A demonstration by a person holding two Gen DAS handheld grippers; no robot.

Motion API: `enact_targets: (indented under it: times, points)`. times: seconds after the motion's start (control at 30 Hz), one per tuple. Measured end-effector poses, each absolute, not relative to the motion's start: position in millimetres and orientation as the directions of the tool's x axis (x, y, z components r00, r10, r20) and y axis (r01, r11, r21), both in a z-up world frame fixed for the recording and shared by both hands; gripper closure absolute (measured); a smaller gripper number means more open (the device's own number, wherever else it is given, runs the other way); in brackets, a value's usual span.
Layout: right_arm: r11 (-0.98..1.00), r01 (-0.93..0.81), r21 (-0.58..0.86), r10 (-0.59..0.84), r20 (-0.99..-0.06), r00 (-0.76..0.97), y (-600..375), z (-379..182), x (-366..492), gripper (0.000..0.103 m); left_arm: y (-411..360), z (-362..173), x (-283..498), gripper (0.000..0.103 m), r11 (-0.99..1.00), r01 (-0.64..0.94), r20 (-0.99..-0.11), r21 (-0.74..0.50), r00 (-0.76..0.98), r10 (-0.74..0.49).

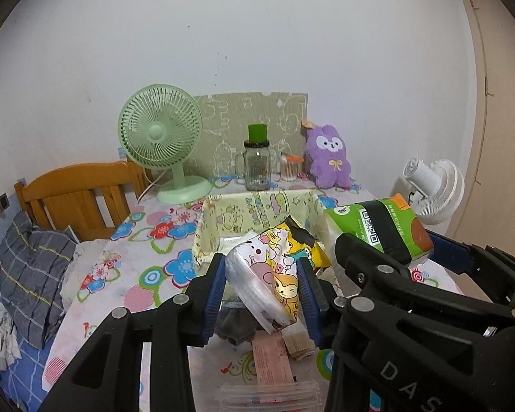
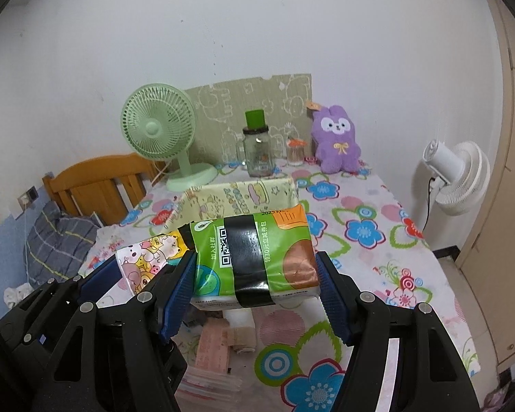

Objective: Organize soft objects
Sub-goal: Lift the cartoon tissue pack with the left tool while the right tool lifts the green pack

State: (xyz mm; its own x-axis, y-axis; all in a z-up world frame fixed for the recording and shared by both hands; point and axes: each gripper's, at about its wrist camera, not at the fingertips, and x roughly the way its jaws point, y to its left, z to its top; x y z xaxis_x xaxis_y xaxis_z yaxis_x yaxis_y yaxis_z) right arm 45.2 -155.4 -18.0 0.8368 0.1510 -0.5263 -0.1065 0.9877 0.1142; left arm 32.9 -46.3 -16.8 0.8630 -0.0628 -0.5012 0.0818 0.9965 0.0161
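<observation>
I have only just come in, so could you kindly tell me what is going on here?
A person is tidying soft packs on a flowered table. The left gripper holds a cartoon-printed tissue pack and the right gripper a green tissue pack, both raised in front of the yellow fabric bin. Neither pack is in the bin yet.

Green desk fan (image 1: 161, 134) by the wall, glass jar (image 1: 256, 164) with green lid beside it, white fan (image 2: 460, 178) at right, wooden headboard (image 1: 75, 195), plaid pillow (image 1: 34, 274).
</observation>
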Motion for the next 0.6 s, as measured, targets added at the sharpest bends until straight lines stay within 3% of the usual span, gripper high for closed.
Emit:
enact_targets:
  times: [0.6]
  points:
    - [0.988,-0.113,0.107,0.151,-0.496,0.855,-149.2,2.7,58.4,0.033,-43.4,1.6,46.7,0.062,0.997,0.076,-0.479,0.003,0.875,-0.065]
